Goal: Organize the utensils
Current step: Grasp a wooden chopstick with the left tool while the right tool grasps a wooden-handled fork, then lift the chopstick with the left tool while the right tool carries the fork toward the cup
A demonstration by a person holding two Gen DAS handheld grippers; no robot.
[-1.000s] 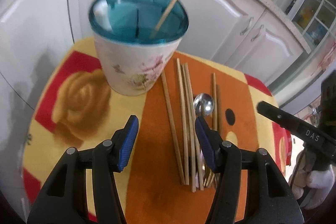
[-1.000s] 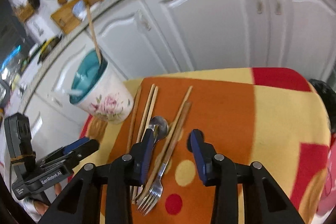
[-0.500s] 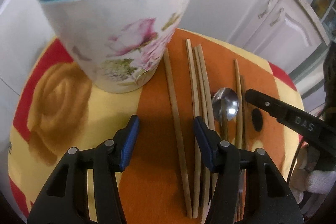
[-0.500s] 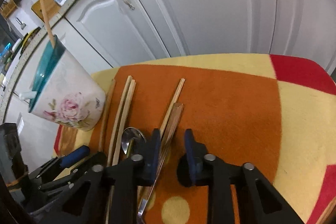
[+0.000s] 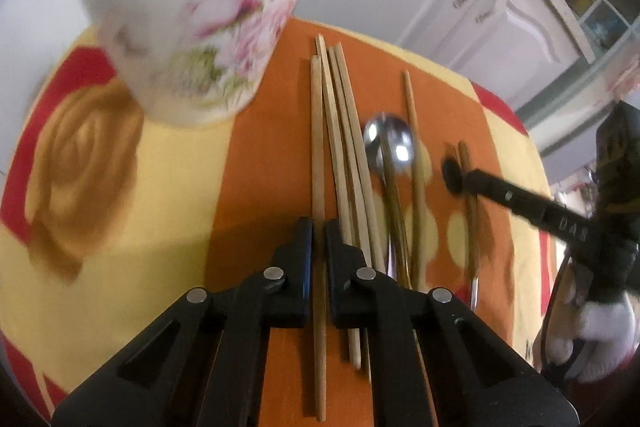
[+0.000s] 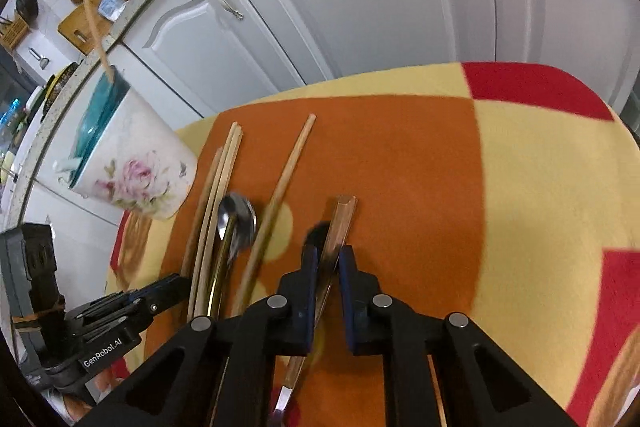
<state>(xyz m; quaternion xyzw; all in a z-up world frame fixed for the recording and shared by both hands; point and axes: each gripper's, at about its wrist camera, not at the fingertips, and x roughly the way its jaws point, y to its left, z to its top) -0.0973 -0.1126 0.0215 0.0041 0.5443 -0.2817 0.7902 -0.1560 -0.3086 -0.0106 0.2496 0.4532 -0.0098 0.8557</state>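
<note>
Both grippers are working low over the cloth. We are closing our left gripper on the leftmost chopstick, jaws just clamped around it. Our right gripper is pinching the fork handle, jaws having just closed on it. Crowding alongside are three more chopsticks, a spoon and a floral cup standing beyond at the left. Every utensil is lying lengthwise, pointing away toward the white cabinets.
</note>
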